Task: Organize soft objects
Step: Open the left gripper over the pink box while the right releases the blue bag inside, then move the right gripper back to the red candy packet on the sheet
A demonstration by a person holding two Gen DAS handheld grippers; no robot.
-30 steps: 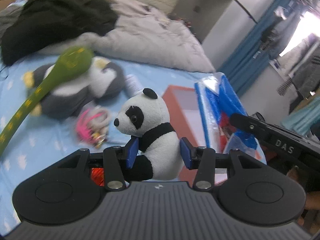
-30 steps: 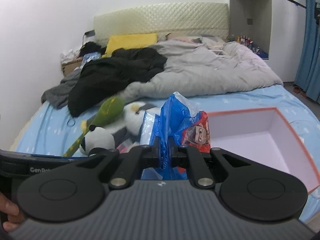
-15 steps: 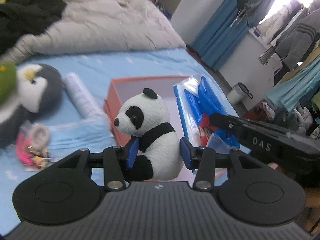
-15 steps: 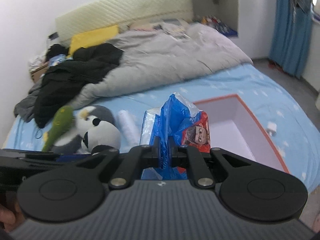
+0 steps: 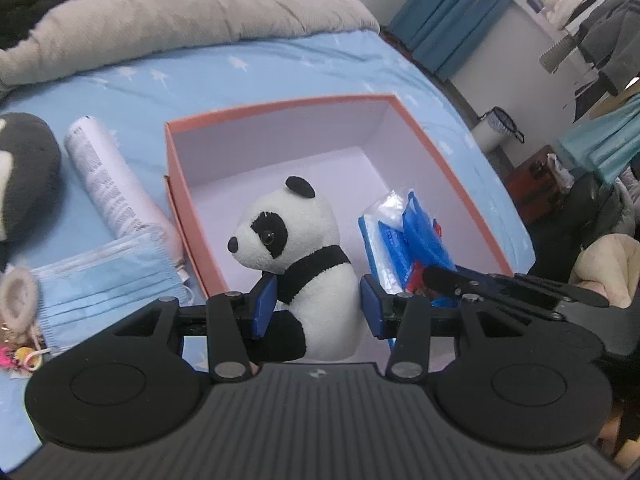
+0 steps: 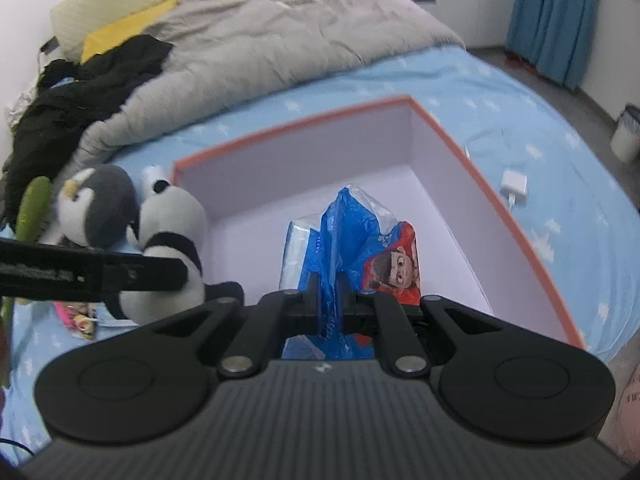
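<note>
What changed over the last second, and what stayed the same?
Both grippers swung from facing up the bed to above the open box. The left gripper still clamps the panda; the right gripper still pinches the blue packet. Nothing was released.

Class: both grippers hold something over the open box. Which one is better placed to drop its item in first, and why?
Right. The right gripper holds its blue packet over the box middle; the left gripper's panda hangs nearer the box's edge.
</note>
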